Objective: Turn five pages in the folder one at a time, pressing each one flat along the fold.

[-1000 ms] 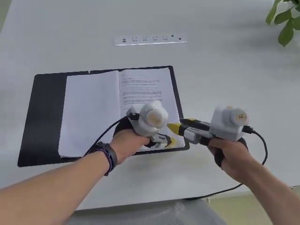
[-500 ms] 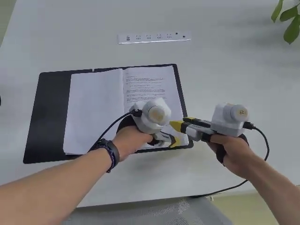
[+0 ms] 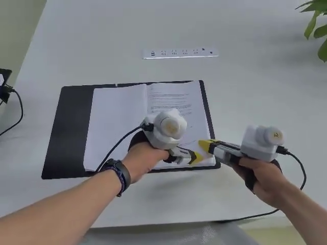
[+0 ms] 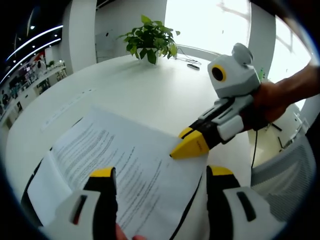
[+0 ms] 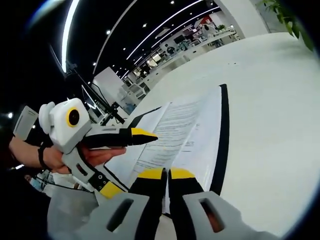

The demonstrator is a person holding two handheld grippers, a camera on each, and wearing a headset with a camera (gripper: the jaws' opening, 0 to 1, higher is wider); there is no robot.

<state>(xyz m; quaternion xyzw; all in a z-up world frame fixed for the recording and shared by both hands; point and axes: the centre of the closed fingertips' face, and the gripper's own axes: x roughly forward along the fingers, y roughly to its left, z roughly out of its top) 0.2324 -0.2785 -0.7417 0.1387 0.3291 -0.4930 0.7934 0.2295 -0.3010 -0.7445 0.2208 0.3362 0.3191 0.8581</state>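
Only the headset's view has shifted; both grippers stay at the lower right corner of the folder [image 3: 69, 132], which lies open on the bench [image 3: 245, 76]. The left gripper [image 4: 163, 172] has its jaws spread over the printed page [image 3: 176, 102]. The right gripper [image 5: 167, 173] has its jaws pressed together at that page's outer edge; whether they pinch the sheet I cannot tell. To turn it well, take one sheet alone, carry it in an arc over the fold [image 3: 146, 122], then press along it.
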